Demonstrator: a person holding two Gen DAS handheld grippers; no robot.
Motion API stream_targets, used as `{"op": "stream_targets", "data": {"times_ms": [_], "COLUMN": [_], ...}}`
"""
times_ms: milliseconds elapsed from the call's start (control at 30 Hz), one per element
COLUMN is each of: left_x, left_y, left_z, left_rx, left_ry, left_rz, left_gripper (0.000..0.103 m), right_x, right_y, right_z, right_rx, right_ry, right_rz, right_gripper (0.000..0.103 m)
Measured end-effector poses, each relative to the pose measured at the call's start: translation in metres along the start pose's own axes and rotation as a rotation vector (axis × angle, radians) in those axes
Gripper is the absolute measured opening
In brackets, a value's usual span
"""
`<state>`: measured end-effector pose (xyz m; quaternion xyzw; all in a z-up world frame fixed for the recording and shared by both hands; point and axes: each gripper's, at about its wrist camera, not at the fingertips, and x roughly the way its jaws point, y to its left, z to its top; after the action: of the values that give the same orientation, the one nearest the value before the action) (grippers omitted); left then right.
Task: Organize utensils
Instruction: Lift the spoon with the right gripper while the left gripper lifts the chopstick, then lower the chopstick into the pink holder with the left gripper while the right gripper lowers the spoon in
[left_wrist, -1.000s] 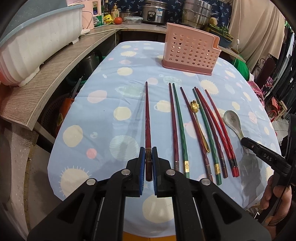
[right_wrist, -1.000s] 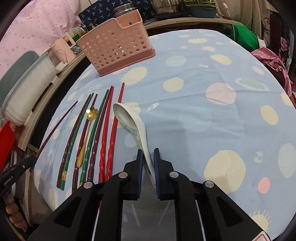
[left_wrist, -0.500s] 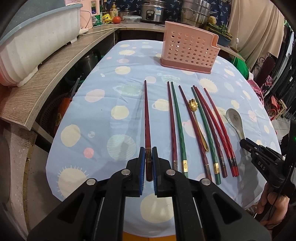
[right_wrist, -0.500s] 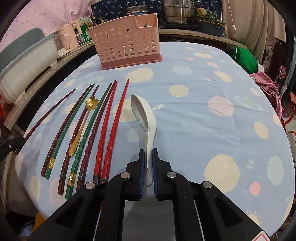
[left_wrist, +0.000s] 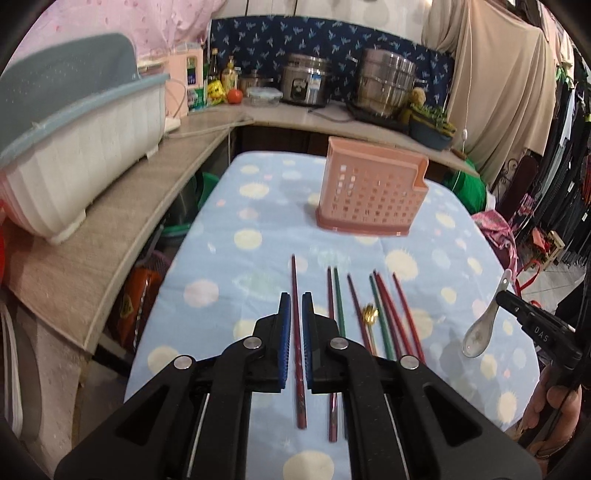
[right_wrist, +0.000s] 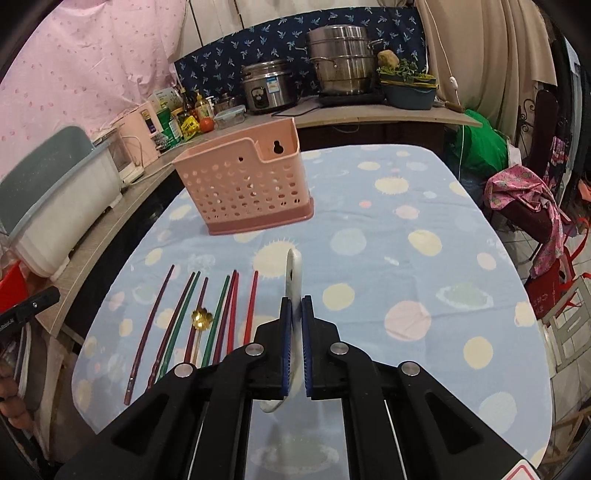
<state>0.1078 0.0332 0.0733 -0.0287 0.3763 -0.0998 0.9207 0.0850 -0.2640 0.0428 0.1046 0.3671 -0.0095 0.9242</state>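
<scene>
My left gripper (left_wrist: 294, 295) hangs shut above the blue dotted tablecloth (left_wrist: 258, 221). A dark red chopstick (left_wrist: 294, 273) shows through its narrow slit, thinner than the gap and lying on the cloth below. The right wrist view shows that chopstick (right_wrist: 149, 332) flat on the table, apart from the left gripper (right_wrist: 33, 304). My right gripper (right_wrist: 293, 299) is shut on a white ceramic spoon (right_wrist: 293, 266). The spoon (left_wrist: 478, 334) is in the air with its bowl hanging down. Several more chopsticks (left_wrist: 339, 302) and a gold spoon (left_wrist: 369, 314) lie in a row. A pink perforated holder (left_wrist: 369, 195) stands beyond them.
A white and blue dish rack (left_wrist: 74, 177) sits on the wooden counter (left_wrist: 110, 251) along the table's left side. Steel cookers (left_wrist: 306, 85) stand on the back counter. A person's hand (left_wrist: 554, 406) grips the right tool. A chair with pink cloth (right_wrist: 524, 192) stands at the right.
Both grippers rose and tilted up. The spoon left the cloth and swung bowl-down in the right pads. The dark red chopstick came out of the left pads and stayed on the table.
</scene>
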Motion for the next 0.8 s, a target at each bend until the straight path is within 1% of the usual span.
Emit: {"op": "stream_targets", "data": {"times_ms": [33,100,167,267,300,367,400,433,467,500,600,700,767,800], "left_x": [-0.002,-0.001,0.004,0.02,0.029,0.043,0.052,0.059,0.064,0.069,0.078,0.082,0.083,0.084], "left_y": [0.0,0.001,0.003,0.005,0.005,0.004,0.003,0.002,0.001,0.0,-0.001,-0.002,-0.003,-0.004], "left_z": [0.004,0.006,-0.003,-0.03,-0.043,-0.064,-0.076,-0.085,-0.092,-0.098,-0.106,-0.108,-0.107,-0.107], "left_rx": [0.002,-0.002,-0.006,-0.004,-0.011,-0.02,-0.023,-0.027,-0.029,-0.028,-0.024,-0.013,-0.001,0.004], "left_ry": [-0.011,-0.006,0.026,0.102,0.145,0.201,0.232,0.254,0.272,0.289,0.302,0.291,0.288,0.288], "left_rz": [0.002,-0.004,-0.011,-0.013,-0.019,-0.027,-0.018,-0.02,-0.027,-0.024,-0.005,0.005,0.0,-0.003], "left_gripper": [0.006,0.006,0.006,0.008,0.01,0.019,0.026,0.028,0.029,0.029,0.028,0.028,0.019,0.009], "right_x": [0.0,-0.002,-0.004,-0.005,-0.005,-0.006,-0.006,-0.007,-0.008,-0.009,-0.011,-0.011,-0.011,-0.011], "right_y": [-0.001,-0.001,-0.002,-0.003,-0.003,-0.003,-0.001,0.0,0.001,0.003,0.004,0.004,0.005,0.005], "right_z": [0.002,0.004,0.002,-0.002,-0.004,-0.007,-0.008,-0.009,-0.009,-0.009,-0.01,-0.01,-0.011,-0.011], "right_rx": [0.003,0.006,0.013,0.031,0.035,0.04,0.038,0.035,0.032,0.03,0.031,0.034,0.036,0.037], "right_ry": [-0.004,-0.011,-0.015,-0.009,-0.006,-0.003,-0.003,-0.004,-0.006,-0.007,-0.009,-0.009,-0.007,-0.006], "right_rz": [0.001,0.001,0.002,0.007,0.008,0.01,0.01,0.009,0.009,0.009,0.012,0.014,0.015,0.017], "right_gripper": [0.005,0.005,0.005,0.005,0.005,0.005,0.005,0.005,0.005,0.005,0.005,0.005,0.005,0.005]}}
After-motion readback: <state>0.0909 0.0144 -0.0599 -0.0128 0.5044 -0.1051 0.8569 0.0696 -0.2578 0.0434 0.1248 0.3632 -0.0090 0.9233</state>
